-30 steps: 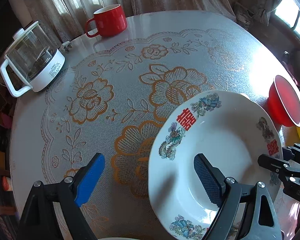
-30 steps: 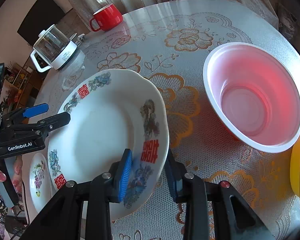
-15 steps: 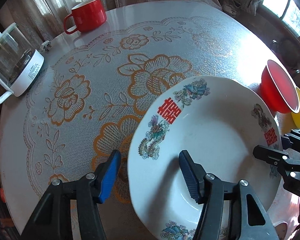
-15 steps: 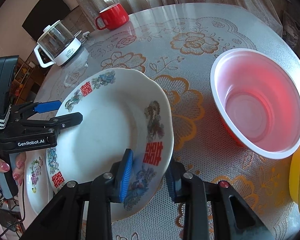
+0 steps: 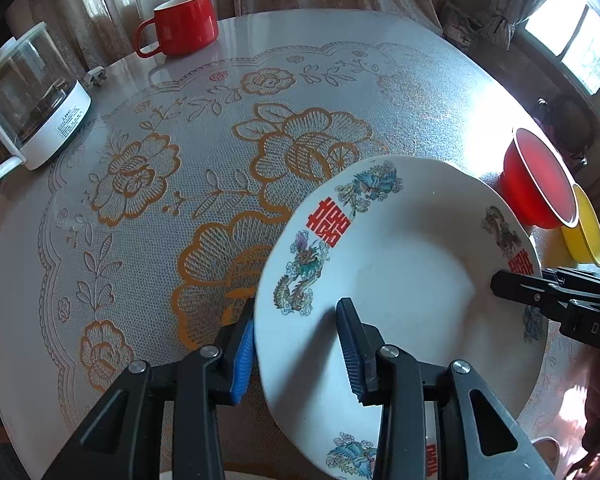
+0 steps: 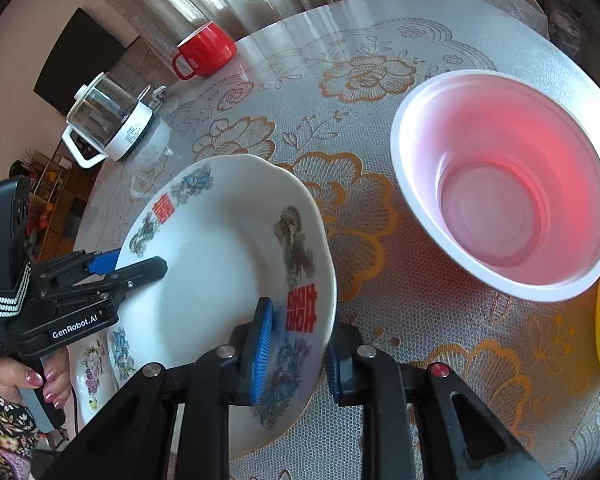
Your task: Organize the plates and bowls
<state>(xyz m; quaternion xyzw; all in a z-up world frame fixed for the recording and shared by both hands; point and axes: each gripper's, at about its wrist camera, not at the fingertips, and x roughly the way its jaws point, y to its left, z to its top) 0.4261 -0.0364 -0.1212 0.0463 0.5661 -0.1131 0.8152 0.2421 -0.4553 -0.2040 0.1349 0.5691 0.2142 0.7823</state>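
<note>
A white plate (image 5: 404,280) with dragon pictures and red characters is held tilted above the table. My right gripper (image 6: 296,356) is shut on its right rim. My left gripper (image 5: 296,344) straddles its left rim, one finger under and one over, jaws close around the rim with a gap still showing. The plate also shows in the right wrist view (image 6: 220,280), with the left gripper (image 6: 128,266) at its far side. A red bowl (image 6: 504,184) with a white rim and a yellow bowl (image 5: 584,228) stand to the right. A second, flowered plate (image 6: 90,376) lies below.
A red mug (image 5: 180,24) and a glass kettle on a white base (image 5: 32,104) stand at the table's far left. A round table with a lace flower cloth (image 5: 180,160) lies under everything. Curtains hang behind it.
My left gripper has moved right onto the plate's left rim and its jaws have narrowed around it. The right gripper keeps its hold; the plate has shifted slightly.
</note>
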